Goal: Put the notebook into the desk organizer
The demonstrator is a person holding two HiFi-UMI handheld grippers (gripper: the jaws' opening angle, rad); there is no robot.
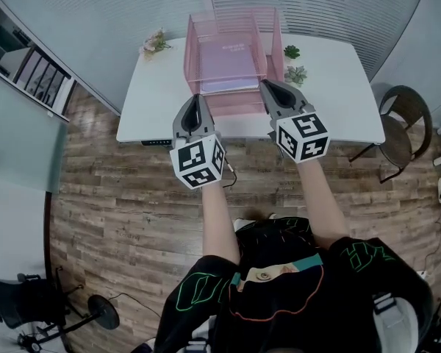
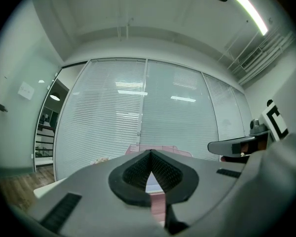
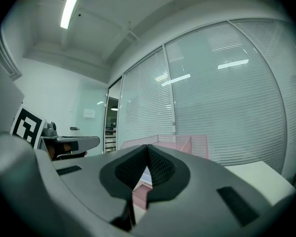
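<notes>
Notebook, one, lies inside one desk organizer; left gripper and right gripper, jaws closed, empty.

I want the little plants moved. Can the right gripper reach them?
Probably yes. The plants stand on bare table just beyond the right gripper, beside the organizer, with nothing between.

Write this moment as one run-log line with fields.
left gripper: jaws shut, empty | right gripper: jaws shut, empty | notebook: lying in pink desk organizer on white table
</notes>
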